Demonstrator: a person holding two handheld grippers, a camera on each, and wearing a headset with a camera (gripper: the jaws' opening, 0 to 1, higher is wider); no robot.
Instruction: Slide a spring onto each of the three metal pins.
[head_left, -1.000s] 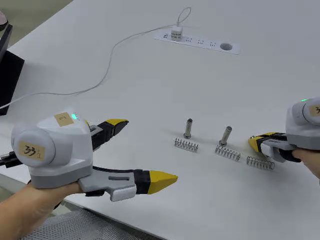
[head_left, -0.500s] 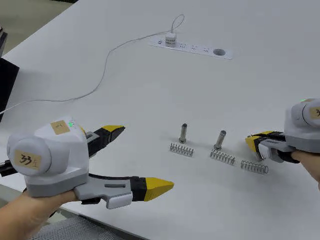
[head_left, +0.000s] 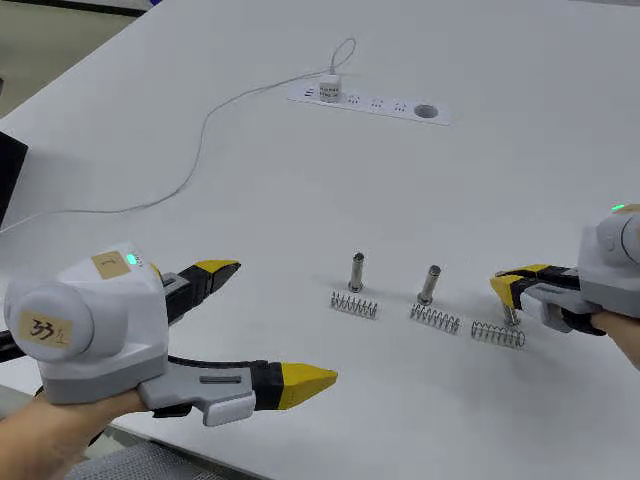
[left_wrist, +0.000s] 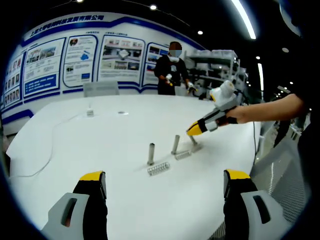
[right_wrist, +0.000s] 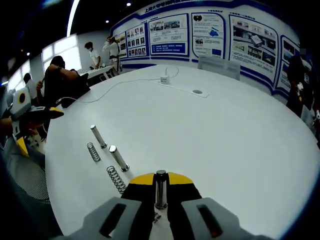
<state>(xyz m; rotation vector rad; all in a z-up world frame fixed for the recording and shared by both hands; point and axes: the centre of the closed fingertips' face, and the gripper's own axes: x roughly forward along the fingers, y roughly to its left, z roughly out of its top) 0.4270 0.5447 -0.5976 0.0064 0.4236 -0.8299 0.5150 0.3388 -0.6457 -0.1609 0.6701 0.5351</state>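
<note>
So far, none of the three springs is on a pin, so all of the task is left to do. The first pin (head_left: 357, 271) and the second pin (head_left: 429, 284) stand upright and bare on the tabletop (head_left: 300, 180). Each has a spring lying on its side just in front of its base: the first spring (head_left: 354, 305) by the first pin, the second spring (head_left: 435, 319) by the second. The third spring (head_left: 497, 334) also lies flat, just beside the tips of your right claw (head_left: 510, 292).

Your right claw comes in low from the right end of the row, pointing along the tabletop toward the other pins. Its jaws are drawn in narrow on the third pin (right_wrist: 160, 186), which your right gripper view shows upright between the yellow tips. In the head view the pin's foot looks to be down on the tabletop, though I cannot tell whether it bears weight there. I judge this as the opening step: you have taken hold of one pin but not brought a spring to it.

Your left claw (head_left: 272, 322) is at the near left, well apart from the row. It lies level and points toward the pins, with its jaws spread wide and nothing between them. By my reading it is free to fetch the third spring.
</note>
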